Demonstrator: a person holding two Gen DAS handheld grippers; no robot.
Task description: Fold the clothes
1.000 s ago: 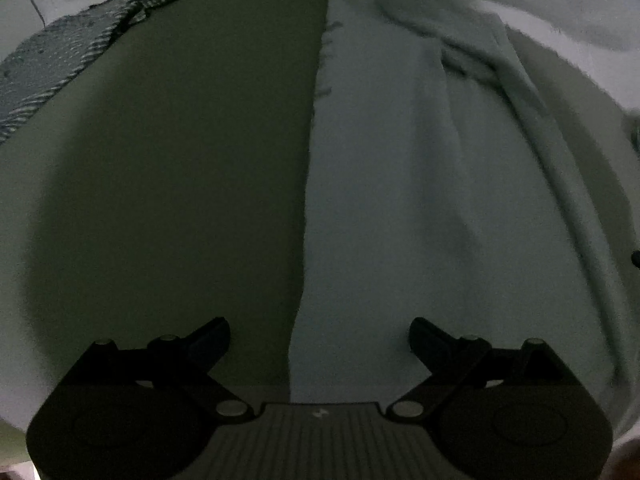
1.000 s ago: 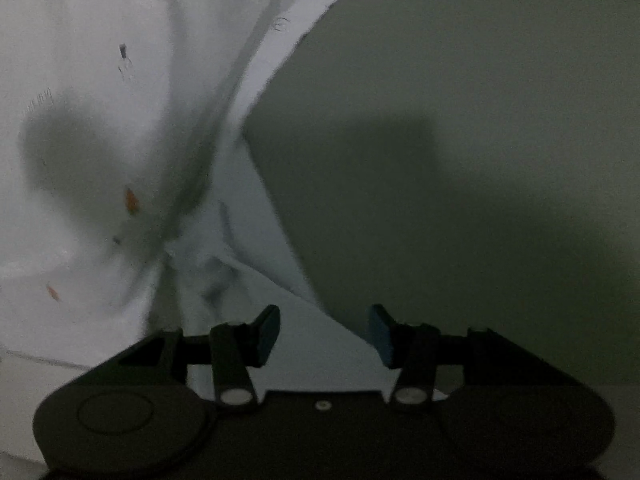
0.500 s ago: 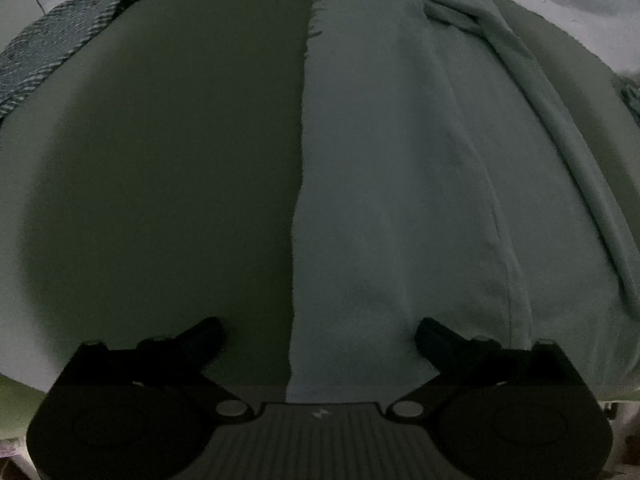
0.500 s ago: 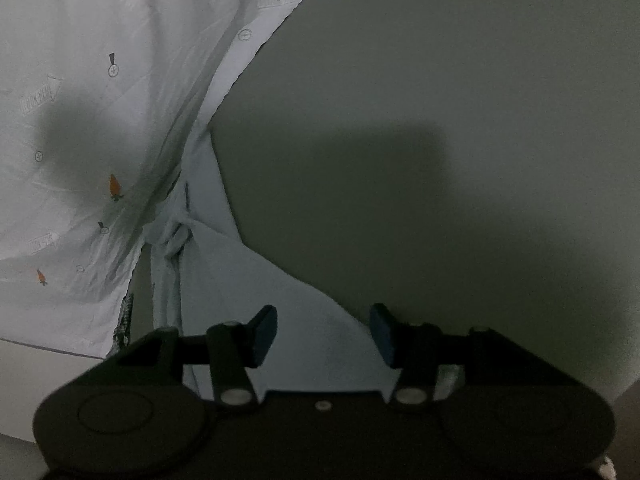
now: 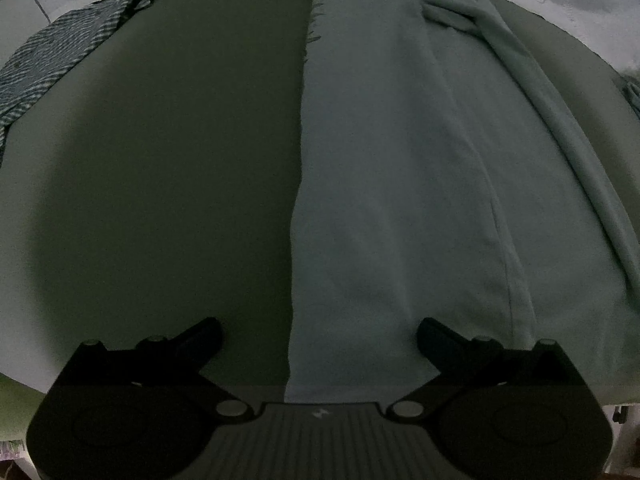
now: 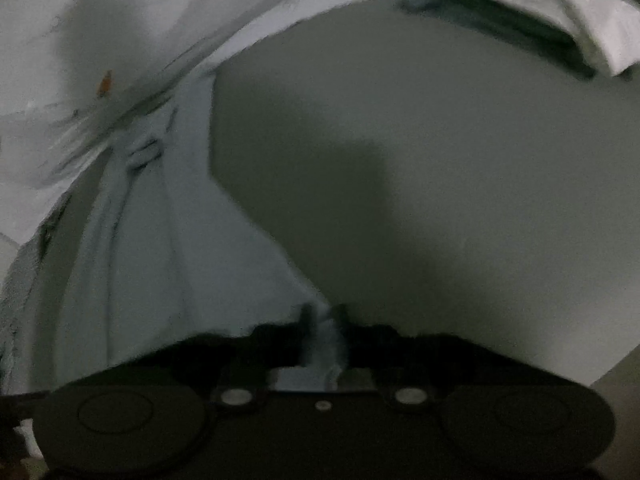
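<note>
Right fingers (image 6: pixel 323 320): closed on a corner of the pale cloth (image 6: pixel 160 264); they have just been closing, and a fold of cloth shows pinched between them. This view is blurred.
Left fingers (image 5: pixel 318 330): spread wide, gripping nothing, pointing steeply down over the cloth (image 5: pixel 400 200); one finger is over the bare tabletop (image 5: pixel 160 160), the other over the cloth.
Cloth, left view: lies flat on the tabletop, its long straight edge running from between the fingers up to the far side. A seam line runs along it to the right of that edge, and a rolled ridge of the same cloth slants along its right part.
Cloth, right view: rises from the pinched corner up and to the left in loose folds, with a bunched knot of fabric near its upper end. Its right edge runs in angled steps against the bare tabletop (image 6: pixel 440 160).
Printed sheet (image 6: pixel 100 40): white, with small orange marks, beyond the cloth at the upper left; a dark shadow falls on it.
Patterned cloth (image 5: pixel 60 52): wavy dark-and-light stripes, well apart from the pale cloth, at the far left edge of the tabletop in the left view.
White fabric (image 6: pixel 560 8): folded, beyond the cloth at the far right of the tabletop, something darker under it; too blurred to tell more.
Tabletop: plain and dim, a squarish shadow across it right of the cloth.
</note>
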